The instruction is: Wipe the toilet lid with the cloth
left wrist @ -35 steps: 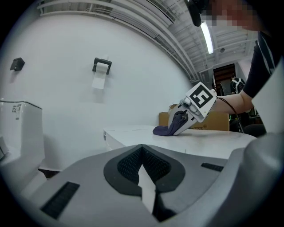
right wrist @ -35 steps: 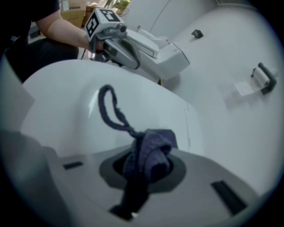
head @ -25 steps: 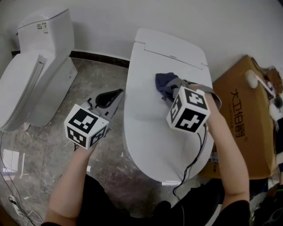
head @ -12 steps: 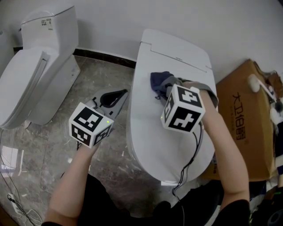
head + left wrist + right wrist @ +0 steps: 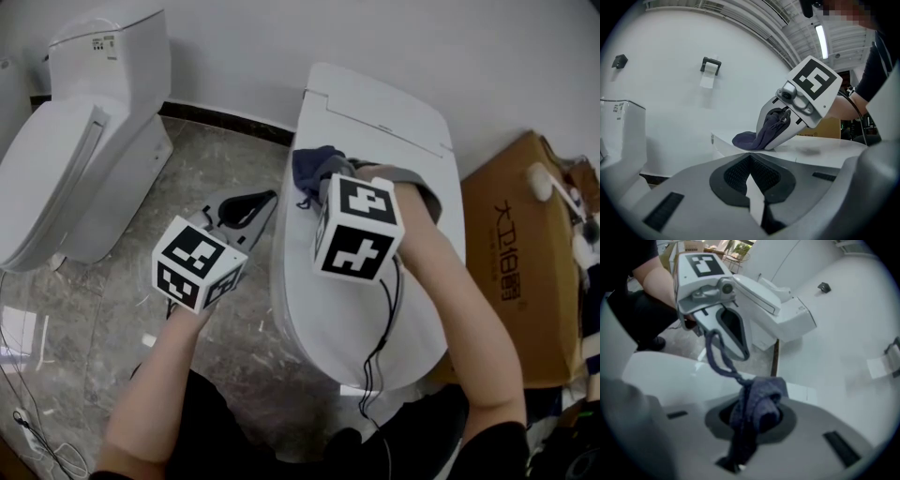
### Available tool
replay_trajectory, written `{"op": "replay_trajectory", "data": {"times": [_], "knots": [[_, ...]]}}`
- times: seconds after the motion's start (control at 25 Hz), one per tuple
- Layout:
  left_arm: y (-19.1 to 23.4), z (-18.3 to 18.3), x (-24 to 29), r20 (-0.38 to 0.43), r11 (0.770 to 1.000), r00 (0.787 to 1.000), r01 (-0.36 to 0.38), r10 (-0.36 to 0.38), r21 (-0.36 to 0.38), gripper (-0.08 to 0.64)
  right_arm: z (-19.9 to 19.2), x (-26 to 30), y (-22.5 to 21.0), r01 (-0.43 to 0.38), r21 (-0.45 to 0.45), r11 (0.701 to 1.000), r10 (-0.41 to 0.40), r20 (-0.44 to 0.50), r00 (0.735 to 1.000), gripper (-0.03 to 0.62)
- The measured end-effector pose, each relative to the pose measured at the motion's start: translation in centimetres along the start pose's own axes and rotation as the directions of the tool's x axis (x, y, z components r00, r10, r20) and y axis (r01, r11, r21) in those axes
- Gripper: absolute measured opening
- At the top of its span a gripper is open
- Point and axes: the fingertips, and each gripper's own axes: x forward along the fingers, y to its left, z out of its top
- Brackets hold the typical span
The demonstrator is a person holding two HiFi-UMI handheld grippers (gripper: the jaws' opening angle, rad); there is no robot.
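A dark blue cloth point(image 5: 314, 169) lies on the white toilet lid point(image 5: 366, 309) near its left edge, up toward the hinge end. My right gripper point(image 5: 323, 192) is shut on the cloth and presses it to the lid; from its own camera the cloth point(image 5: 754, 411) bunches between the jaws, a loose strand trailing forward. My left gripper point(image 5: 246, 203) hangs beside the toilet over the floor, jaws closed together with nothing in them. The left gripper view shows the right gripper point(image 5: 776, 129) and cloth point(image 5: 752, 139) on the lid.
A second white toilet point(image 5: 75, 141) stands at the left against the wall. A brown cardboard box point(image 5: 525, 253) sits right of the toilet. Grey marble floor point(image 5: 84, 319) lies between the toilets, with cables at the lower left. A paper holder point(image 5: 710, 65) is on the wall.
My right gripper has dragged the cloth leftward across the lid, toward its left edge. The left gripper has barely moved.
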Motion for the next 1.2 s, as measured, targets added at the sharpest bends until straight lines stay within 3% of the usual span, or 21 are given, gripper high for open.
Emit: {"op": "replay_trajectory", "data": {"times": [0.24,0.48,0.64,1.0,1.2], "knots": [[0.0,0.0,-0.1,0.0,1.0,1.0,-0.001,0.001,0.0,0.017,1.8,0.2,-0.1,0.003,-0.004,1.0,-0.003,0.034,0.999,0.067],[-0.1,0.1,-0.2,-0.003,1.0,1.0,0.004,-0.003,0.009,0.017,1.0,-0.8,-0.2,0.057,0.049,0.997,-0.062,0.11,0.992,0.067],[-0.1,-0.2,-0.4,-0.015,1.0,1.0,0.005,-0.005,0.016,0.017,-3.5,-2.0,-0.1,0.077,0.122,0.989,-0.089,0.093,0.992,0.067],[-0.4,-0.1,-0.5,-0.022,0.999,1.0,0.003,-0.002,0.039,0.017,-17.8,-6.2,1.1,0.139,0.263,0.955,-0.131,-0.051,0.99,0.067],[-0.6,-0.3,-0.2,-0.03,0.999,1.0,0.004,-0.003,0.042,0.017,-23.5,-7.9,2.4,0.167,0.321,0.932,-0.135,-0.12,0.984,0.067]]}}
